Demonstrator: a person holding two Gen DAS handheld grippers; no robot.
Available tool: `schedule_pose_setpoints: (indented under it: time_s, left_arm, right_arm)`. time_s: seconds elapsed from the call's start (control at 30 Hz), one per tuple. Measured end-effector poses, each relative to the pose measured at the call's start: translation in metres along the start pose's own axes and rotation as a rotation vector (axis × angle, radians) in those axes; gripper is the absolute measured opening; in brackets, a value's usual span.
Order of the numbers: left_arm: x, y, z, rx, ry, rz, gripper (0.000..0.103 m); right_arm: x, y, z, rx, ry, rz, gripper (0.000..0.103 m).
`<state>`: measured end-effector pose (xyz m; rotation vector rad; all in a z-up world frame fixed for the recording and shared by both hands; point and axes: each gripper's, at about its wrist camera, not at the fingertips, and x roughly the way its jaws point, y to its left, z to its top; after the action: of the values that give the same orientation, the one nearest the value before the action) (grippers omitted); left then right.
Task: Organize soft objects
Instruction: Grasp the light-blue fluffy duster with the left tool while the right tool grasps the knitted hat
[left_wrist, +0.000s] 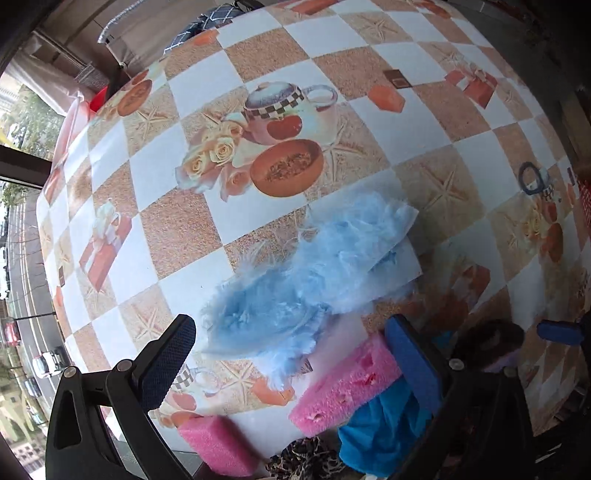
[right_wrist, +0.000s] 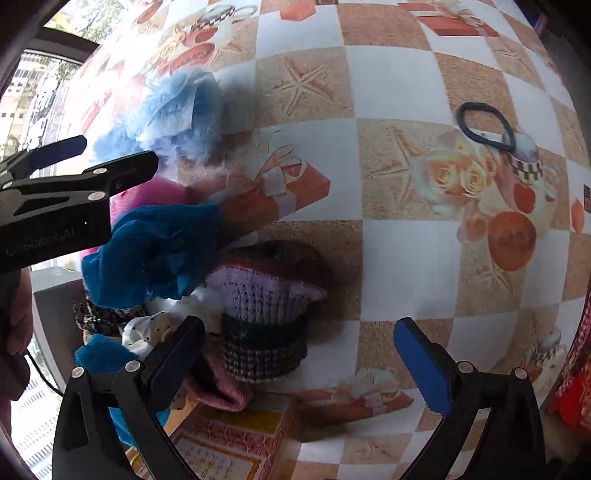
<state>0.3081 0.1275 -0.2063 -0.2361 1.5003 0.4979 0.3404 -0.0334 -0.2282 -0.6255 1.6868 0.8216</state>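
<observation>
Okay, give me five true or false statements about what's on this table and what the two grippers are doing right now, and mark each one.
1. The left gripper is open, with the fluffy light blue item lying on the table in front of it. True.
2. The right gripper is clamped on the hair tie. False: its jaws are open and empty, and the hair tie lies apart on the tablecloth.
3. Two pink sponges show in the left wrist view. True.
4. The tablecloth is plain white. False: it is checkered with printed teapots, roses and starfish.
5. The lilac knitted piece sits next to a dark blue cloth. True.
</observation>
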Motion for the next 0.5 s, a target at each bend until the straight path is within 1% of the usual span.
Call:
schedule_pose_setpoints:
  time_s: [0.07, 0.13, 0.17, 0.23, 0.27, 0.3, 0.33, 0.4, 0.43, 0.5]
  left_arm:
    - [0.008, 0.001, 0.004, -0.031, -0.001, 0.060, 0.103]
    - [0.012, 0.012, 0.008, -0.110, -0.005, 0.148, 0.103]
    - [0.013, 0.020, 0.008, -0.159, 0.001, 0.142, 0.103]
    - [0.014, 0.031, 0.007, -0.236, 0.008, 0.041, 0.103]
    - [0.012, 0.034, 0.005, -0.247, -0.001, -0.003, 0.103]
    - [0.008, 0.032, 0.004, -0.240, -0.020, -0.019, 0.103]
    - [0.005, 0.029, 0.004, -0.220, -0.034, -0.012, 0.103]
    - [0.005, 0.021, 0.006, -0.175, -0.031, 0.006, 0.103]
    - [0.007, 0.016, 0.007, -0.163, -0.027, 0.007, 0.103]
    - [0.013, 0.009, 0.008, -0.152, -0.008, -0.009, 0.103]
  right_arm:
    - [0.009, 0.001, 0.003, -0.021, 0.002, -0.041, 0.103]
    - [0.011, -0.005, 0.004, -0.024, -0.017, -0.082, 0.103]
    - [0.008, -0.012, 0.004, -0.009, -0.039, -0.103, 0.103]
    - [0.000, -0.033, 0.004, 0.049, -0.079, -0.163, 0.103]
    - [-0.004, -0.043, 0.004, 0.077, -0.092, -0.171, 0.103]
    - [-0.008, -0.051, 0.004, 0.100, -0.102, -0.150, 0.103]
    - [-0.010, -0.057, 0.004, 0.113, -0.105, -0.115, 0.103]
    - [-0.010, -0.059, 0.002, 0.109, -0.096, -0.053, 0.103]
    - [-0.009, -0.057, 0.002, 0.093, -0.090, -0.041, 0.103]
    - [-0.004, -0.046, 0.004, 0.055, -0.084, -0.063, 0.103]
